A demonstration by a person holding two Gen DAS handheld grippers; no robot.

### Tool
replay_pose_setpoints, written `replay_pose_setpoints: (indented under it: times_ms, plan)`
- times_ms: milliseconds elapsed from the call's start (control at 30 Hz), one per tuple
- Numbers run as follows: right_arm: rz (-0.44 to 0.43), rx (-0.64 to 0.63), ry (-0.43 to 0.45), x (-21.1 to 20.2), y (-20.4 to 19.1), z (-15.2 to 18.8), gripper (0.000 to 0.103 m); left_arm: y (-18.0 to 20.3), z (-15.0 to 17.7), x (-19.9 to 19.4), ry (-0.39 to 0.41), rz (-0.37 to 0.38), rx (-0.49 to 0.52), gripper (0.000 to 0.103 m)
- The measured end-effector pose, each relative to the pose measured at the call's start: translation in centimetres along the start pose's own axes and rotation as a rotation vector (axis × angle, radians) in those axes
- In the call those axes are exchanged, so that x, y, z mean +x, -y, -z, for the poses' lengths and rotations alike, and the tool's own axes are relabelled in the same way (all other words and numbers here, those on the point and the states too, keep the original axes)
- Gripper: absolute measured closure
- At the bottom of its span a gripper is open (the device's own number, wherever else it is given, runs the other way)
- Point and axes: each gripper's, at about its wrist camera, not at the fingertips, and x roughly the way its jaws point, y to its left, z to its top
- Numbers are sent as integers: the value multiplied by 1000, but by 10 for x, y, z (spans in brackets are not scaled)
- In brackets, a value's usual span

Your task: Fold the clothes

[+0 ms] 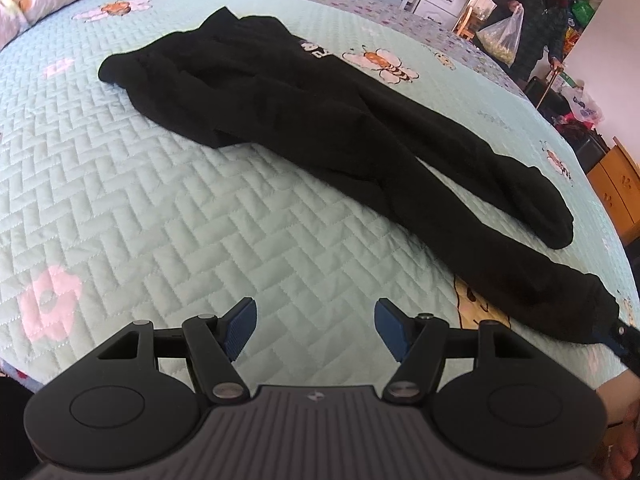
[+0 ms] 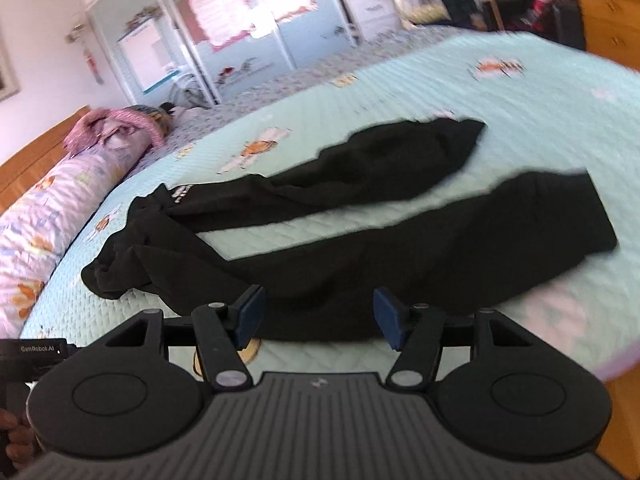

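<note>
Quilted mint bedspread [image 1: 160,200] under limp black trousers [image 1: 320,120].

Blurred throughout in the right wrist view: black trousers [image 2: 360,216] beyond the fingertips, quilt [image 2: 520,92] pattern smeared, white lettering near the waistband unreadable. Cut off at the left edge, beside the left finger: a hand [image 2: 12,432], only partly seen. In the left wrist view, trouser cuff [image 1: 592,312] right of the right finger running out past the edge; lettering on the trousers [image 1: 316,50] too small to read. Person [image 1: 540,20] far beyond the fingers, partly cut off.
</note>
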Motion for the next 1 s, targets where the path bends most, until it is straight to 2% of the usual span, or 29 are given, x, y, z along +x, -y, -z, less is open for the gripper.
replay_pose_setpoints:
  times_ms: [267,433,567,700,800,933,1000]
  plan:
    - [-48,-66,26,20,-27,-14,36,1,-1,-2,28,-11,3,35]
    - [-81,-79,3,23,-39,-6,36,2,1,2,15,-3,3,35]
    - [-73,-50,-20,14,-36,5,36,5,4,4,10,16,8,35]
    - [-63,5,-37,3,-25,9,36,5,5,2,16,33,-3,35]
    - [-84,93,-65,-1,-14,12,36,-3,2,-1,30,34,-38,35]
    - [-185,258,-157,2,-3,21,36,-23,-8,-10,70,5,-107,35]
    - [-214,297,-187,5,-4,25,36,-32,-11,-16,90,-13,-136,35]
